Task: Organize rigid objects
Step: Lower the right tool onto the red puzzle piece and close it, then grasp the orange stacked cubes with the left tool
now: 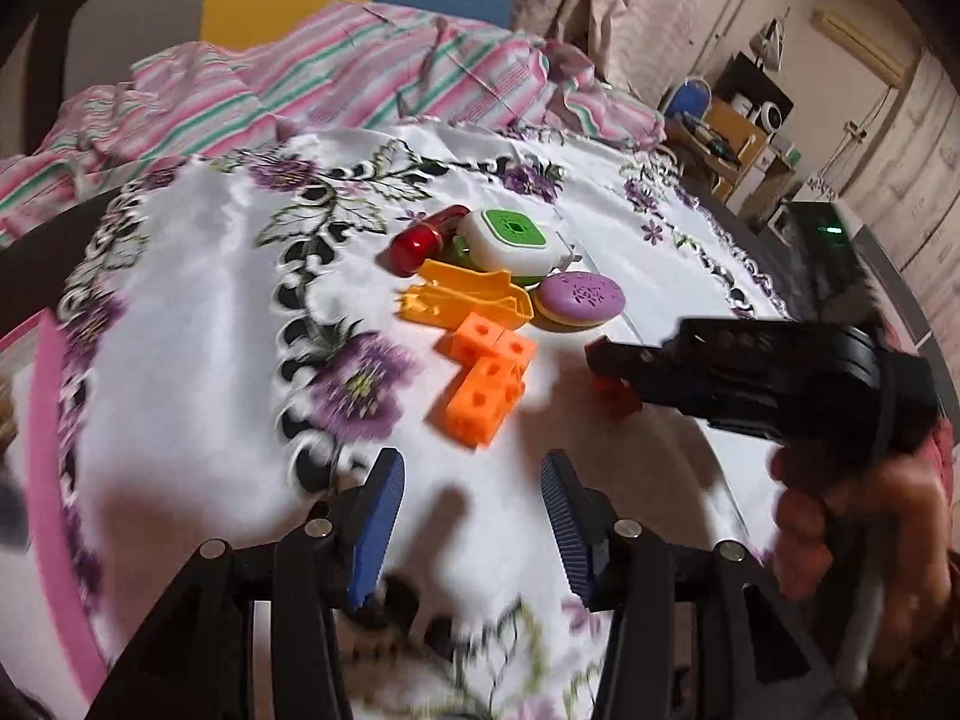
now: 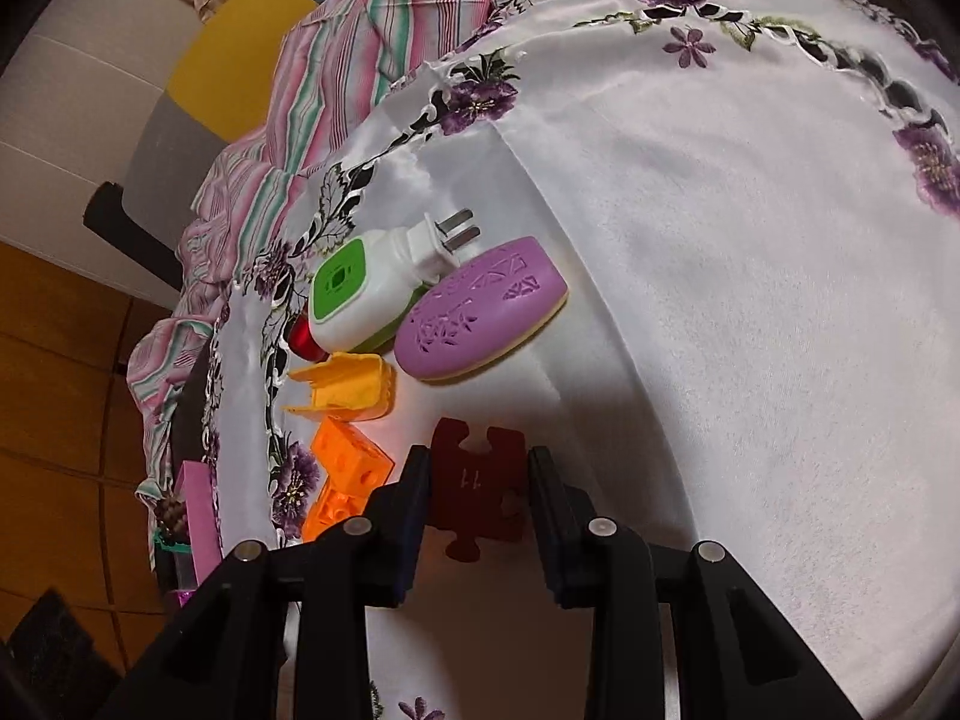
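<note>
Right wrist view shows your right gripper clamped on a dark red puzzle piece, just beside the orange block cluster. Your left gripper stands wide with nothing between its blue pads, near that cluster, above the floral tablecloth.

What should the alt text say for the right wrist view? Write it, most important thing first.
The right gripper is shut on a dark red puzzle piece above a white floral tablecloth. Left of it lie orange linked cubes, a yellow box, a purple oval case and a green-and-white plug-in device.
</note>
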